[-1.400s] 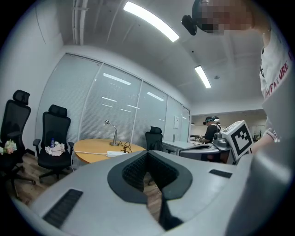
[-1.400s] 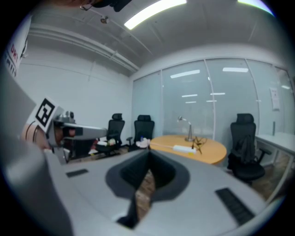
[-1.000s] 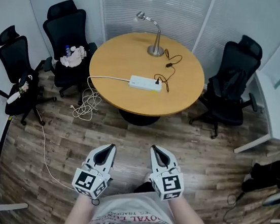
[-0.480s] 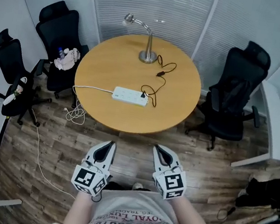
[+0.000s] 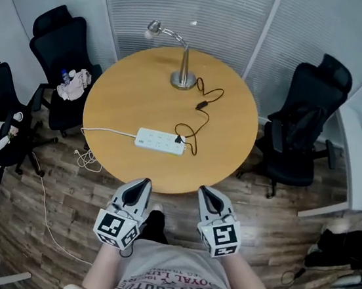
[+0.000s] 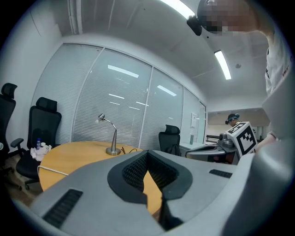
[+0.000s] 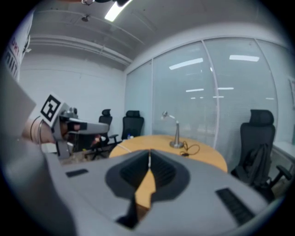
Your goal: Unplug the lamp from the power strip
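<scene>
Near the table edge, both closed grippers hover.

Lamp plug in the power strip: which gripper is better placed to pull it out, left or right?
Probably the right gripper. The plug sits at the right end of the power strip, its cord looping rightward, while the strip's body lies before the left gripper, which could steady it.

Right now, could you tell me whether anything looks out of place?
Yes: the white cable from the power strip falls off the table into a loose tangle on the floor; a crumpled bundle sits on a chair.
</scene>
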A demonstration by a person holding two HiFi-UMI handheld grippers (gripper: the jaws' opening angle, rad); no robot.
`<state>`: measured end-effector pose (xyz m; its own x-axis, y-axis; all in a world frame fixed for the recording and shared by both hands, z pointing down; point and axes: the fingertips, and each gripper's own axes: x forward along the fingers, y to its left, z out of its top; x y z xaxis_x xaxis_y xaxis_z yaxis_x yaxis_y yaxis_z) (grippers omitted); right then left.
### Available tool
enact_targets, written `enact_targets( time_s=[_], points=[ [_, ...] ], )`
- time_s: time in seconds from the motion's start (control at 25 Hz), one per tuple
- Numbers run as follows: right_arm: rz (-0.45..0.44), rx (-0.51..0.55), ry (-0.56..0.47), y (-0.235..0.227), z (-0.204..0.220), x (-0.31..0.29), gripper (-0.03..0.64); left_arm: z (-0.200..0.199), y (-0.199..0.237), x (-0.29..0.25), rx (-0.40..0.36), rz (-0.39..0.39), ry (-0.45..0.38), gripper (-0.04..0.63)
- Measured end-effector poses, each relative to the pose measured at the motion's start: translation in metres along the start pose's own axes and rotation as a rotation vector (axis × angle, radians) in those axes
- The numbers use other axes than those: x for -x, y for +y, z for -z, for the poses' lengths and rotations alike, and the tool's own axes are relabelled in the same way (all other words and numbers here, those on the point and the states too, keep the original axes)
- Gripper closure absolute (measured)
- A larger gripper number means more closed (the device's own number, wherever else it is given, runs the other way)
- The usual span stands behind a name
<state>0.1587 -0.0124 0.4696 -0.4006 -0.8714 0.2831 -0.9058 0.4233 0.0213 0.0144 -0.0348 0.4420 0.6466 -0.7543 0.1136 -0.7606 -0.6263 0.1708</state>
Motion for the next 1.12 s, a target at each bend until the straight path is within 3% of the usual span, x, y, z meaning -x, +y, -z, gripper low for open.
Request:
enact_targets(
  time_s=[0.36, 0.6, 0.84, 1.12],
  points=[
    [0.146, -0.057, 0.028, -0.044, -0.030, -0.097, 0.589, -0.030, 0.082, -0.097, -0.033, 0.143, 0.023, 0.568],
    [0.186, -0.095, 0.067, -0.057, -0.033, -0.154, 0.588, -0.021, 0.122, -0.140, -0.032, 0.208, 0.083, 0.568],
    [0.116, -0.110, 0.180, -0.060, -0.011, -0.193, 0.588, 0.016, 0.139, -0.159, -0.006, 0.223, 0.181, 0.568],
    [-0.021, -0.054, 0.315, -0.056, 0.020, -0.226, 0.586, 0.088, 0.150, -0.183, -0.064, 0.199, 0.332, 0.568]
  ],
)
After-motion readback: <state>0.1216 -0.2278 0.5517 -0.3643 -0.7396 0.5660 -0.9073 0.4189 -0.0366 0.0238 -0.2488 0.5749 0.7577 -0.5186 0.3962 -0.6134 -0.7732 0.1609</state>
